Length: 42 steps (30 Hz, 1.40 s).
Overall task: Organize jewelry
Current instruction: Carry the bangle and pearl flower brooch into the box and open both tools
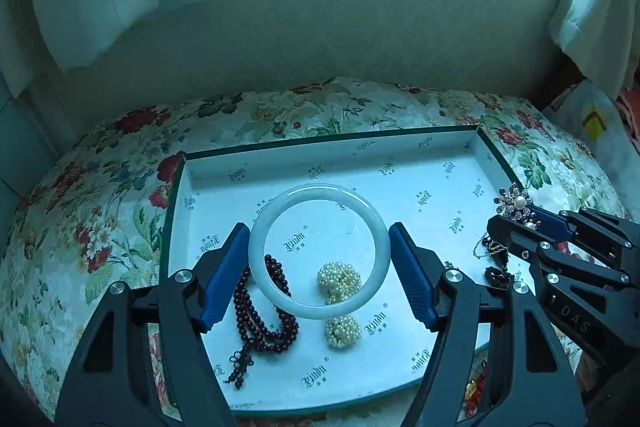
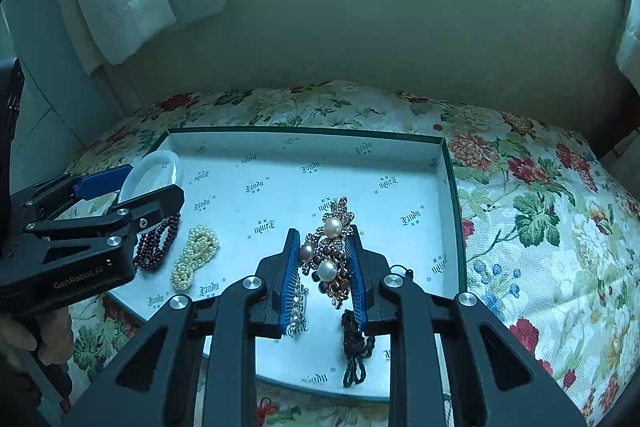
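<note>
My left gripper [image 1: 318, 227] is shut on a white jade bangle [image 1: 260, 247], its blue pads pressing the ring's two sides, and holds it above a white-lined tray [image 1: 400, 151]. Under the bangle lie a dark red bead bracelet [image 1: 260, 319] and a bunched pearl strand [image 1: 340, 279]. My right gripper [image 2: 326, 231] is shut on a pearl-and-rhinestone brooch [image 2: 332, 227] over the tray's [image 2: 304, 135] near right part. In the right wrist view the left gripper [image 2: 148, 183] and bangle [image 2: 160, 163] hang over the tray's left end.
A floral cloth [image 2: 540, 211] covers the surface around the tray. A rhinestone piece [image 2: 298, 307] and a dark braided cord [image 2: 354, 347] lie under my right gripper. A red trinket [image 1: 476, 387] sits outside the tray's front edge. A wall and curtains stand behind.
</note>
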Tool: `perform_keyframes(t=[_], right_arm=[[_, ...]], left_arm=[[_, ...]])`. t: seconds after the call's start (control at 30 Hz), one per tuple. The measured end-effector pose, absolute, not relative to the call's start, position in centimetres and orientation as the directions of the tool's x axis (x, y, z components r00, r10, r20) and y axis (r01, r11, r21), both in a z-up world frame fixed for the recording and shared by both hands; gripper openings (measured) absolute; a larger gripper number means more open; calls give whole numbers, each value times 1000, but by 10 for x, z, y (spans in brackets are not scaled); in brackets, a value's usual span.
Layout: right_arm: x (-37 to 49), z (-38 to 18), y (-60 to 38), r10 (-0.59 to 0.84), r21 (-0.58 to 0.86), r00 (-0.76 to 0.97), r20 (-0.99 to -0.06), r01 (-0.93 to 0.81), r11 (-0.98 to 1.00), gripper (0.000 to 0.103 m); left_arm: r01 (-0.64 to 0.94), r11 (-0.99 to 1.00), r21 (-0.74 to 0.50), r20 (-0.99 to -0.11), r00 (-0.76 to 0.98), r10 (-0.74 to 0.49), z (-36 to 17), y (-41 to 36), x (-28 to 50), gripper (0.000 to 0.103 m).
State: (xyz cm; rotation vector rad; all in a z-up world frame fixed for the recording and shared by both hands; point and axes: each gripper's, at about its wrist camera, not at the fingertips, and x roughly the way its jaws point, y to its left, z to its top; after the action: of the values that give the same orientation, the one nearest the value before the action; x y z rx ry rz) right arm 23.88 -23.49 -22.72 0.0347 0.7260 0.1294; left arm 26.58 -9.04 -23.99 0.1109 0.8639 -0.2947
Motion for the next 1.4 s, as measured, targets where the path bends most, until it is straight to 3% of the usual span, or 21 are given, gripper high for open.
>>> perform_keyframes(t=[0.33, 1.0, 1.13, 1.23, 1.4], right_arm=[[282, -251, -237, 123, 73, 696, -707, -102, 992, 24], [293, -265, -240, 131, 86, 664, -736, -101, 991, 25], [292, -265, -241, 125, 85, 669, -733, -92, 992, 29], [289, -262, -242, 122, 85, 678, -725, -88, 992, 43], [286, -257, -243, 121, 80, 688, -716, -91, 993, 44]], left_arm=[[291, 957, -3, -812, 557, -173, -274, -106, 305, 70], [284, 959, -2, -850, 505, -151, -285, -107, 318, 71], [281, 960, 8, -854, 501, -140, -287, -107, 319, 71], [284, 959, 10, -853, 502, -140, -287, -108, 319, 71], [280, 960, 6, -856, 498, -140, -287, -107, 319, 71]])
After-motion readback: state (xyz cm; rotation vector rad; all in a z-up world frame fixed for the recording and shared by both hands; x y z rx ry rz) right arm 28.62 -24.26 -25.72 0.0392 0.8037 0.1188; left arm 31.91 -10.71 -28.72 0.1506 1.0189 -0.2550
